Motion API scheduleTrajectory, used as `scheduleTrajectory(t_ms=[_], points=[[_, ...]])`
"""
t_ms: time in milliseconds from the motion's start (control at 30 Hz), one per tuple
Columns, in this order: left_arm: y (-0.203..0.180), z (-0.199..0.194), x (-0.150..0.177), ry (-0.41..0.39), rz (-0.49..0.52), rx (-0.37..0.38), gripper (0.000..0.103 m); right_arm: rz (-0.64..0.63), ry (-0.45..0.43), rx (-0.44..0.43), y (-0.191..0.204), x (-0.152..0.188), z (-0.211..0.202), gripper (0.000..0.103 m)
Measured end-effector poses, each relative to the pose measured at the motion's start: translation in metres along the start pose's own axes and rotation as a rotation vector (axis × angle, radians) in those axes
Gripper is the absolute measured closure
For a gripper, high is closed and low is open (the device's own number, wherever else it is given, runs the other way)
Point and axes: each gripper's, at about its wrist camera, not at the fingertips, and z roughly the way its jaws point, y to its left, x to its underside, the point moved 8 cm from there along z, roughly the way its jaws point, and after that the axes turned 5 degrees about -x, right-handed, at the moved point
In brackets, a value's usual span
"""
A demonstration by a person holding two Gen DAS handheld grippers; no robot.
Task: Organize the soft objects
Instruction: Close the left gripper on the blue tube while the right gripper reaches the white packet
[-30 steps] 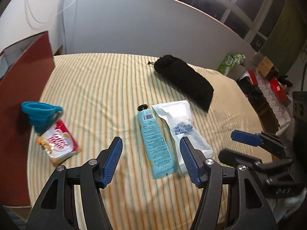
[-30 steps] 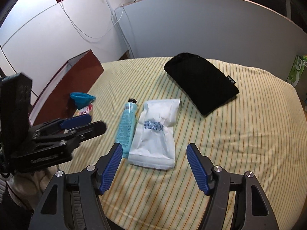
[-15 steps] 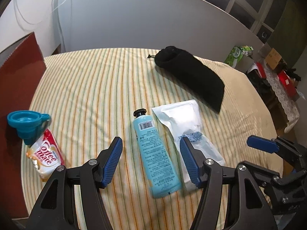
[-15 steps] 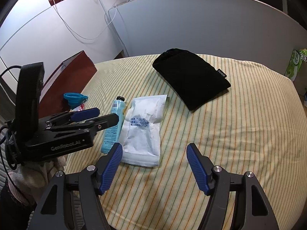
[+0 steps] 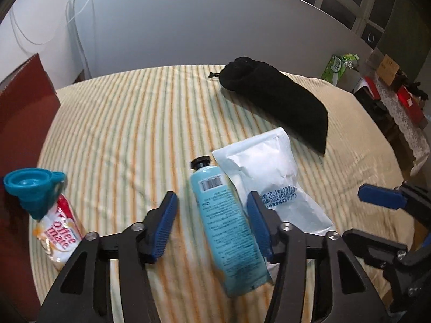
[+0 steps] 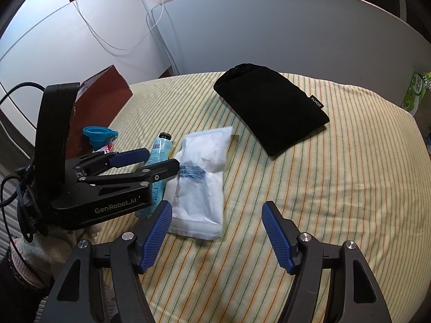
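Note:
A light blue tube [image 5: 229, 226] with a black cap lies on the striped tablecloth, beside a white plastic pouch [image 5: 269, 177]. A black drawstring bag [image 5: 274, 102] lies further back. A Coffee mate sachet [image 5: 58, 237] lies at the left with a blue funnel [image 5: 32, 188] on it. My left gripper [image 5: 212, 223] is open, its fingers either side of the tube's upper half, above it. My right gripper [image 6: 216, 238] is open and empty, just in front of the pouch [image 6: 200, 177]. The tube [image 6: 157, 158], bag [image 6: 272, 107] and left gripper [image 6: 150, 161] show in the right wrist view.
A dark red box [image 5: 21, 123] stands along the table's left edge. A grey partition [image 5: 202, 32] runs behind the table. Cluttered boxes and a green packet [image 5: 336, 67] sit beyond the right edge. The right gripper's finger [image 5: 382, 196] shows at right.
My left gripper has moved forward and lower over the tube, which now lies between its fingers. My right gripper has moved closer to the white pouch.

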Motion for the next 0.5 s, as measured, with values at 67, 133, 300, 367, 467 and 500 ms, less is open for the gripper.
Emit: scheduleTrajectory(t_ms=[67, 133, 300, 367, 467, 500], points=[[0.004, -0.001, 0.001, -0.003, -0.006, 0.010, 0.055, -0.006, 0.003, 0.006, 0.001, -0.002, 0.002, 0.038], [0.007, -0.003, 0.001, -0.007, -0.025, 0.036, 0.055, -0.008, 0.004, 0.009, 0.003, -0.004, 0.005, 0.038], [0.011, -0.003, 0.002, -0.007, -0.018, 0.033, 0.054, -0.007, 0.015, 0.009, 0.007, -0.010, 0.012, 0.038], [0.013, -0.004, 0.004, -0.013, -0.002, 0.007, 0.054, -0.012, 0.018, 0.015, 0.010, -0.012, 0.015, 0.038], [0.017, -0.006, 0.006, -0.017, 0.001, -0.004, 0.054, -0.026, 0.024, 0.018, 0.015, -0.015, 0.018, 0.038], [0.020, -0.006, 0.007, -0.017, 0.002, -0.008, 0.054, -0.034, 0.028, 0.024, 0.017, -0.016, 0.019, 0.038]])
